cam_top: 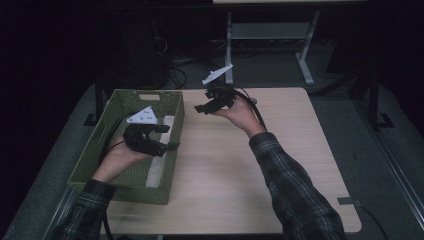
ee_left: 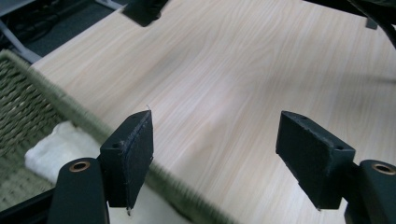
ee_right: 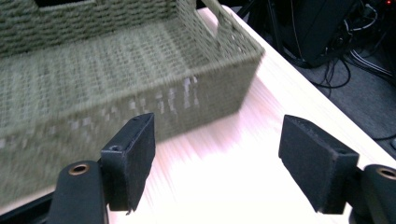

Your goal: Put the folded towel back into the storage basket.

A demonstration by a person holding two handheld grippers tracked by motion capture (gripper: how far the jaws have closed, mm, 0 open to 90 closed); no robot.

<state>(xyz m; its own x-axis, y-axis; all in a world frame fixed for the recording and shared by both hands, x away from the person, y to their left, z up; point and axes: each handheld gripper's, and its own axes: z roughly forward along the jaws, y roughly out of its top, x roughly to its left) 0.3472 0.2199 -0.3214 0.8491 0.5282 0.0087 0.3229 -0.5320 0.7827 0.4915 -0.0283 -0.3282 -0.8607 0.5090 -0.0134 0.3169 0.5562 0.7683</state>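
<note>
A green woven basket (cam_top: 125, 97) stands on the left part of a light wooden table (cam_top: 225, 165). A white folded cloth (cam_top: 159, 165) lies inside it along its right wall. My left gripper (cam_top: 169, 137) hovers over the basket's right side, open, with nothing between its jaws. In the left gripper view the left gripper (ee_left: 215, 158) frames bare tabletop, with the basket rim (ee_left: 70, 105) and the cloth (ee_left: 60, 144) at lower left. My right gripper (cam_top: 202, 102) is held above the far middle of the table, open and empty. In the right gripper view the right gripper (ee_right: 217, 158) points at the basket (ee_right: 140, 70).
Beyond the table's far edge are a desk frame (cam_top: 305, 55) and a dark case with cables (cam_top: 150, 55) on the floor. Grey floor surrounds the table. A piece of tape (cam_top: 347, 201) sits at the table's right front corner.
</note>
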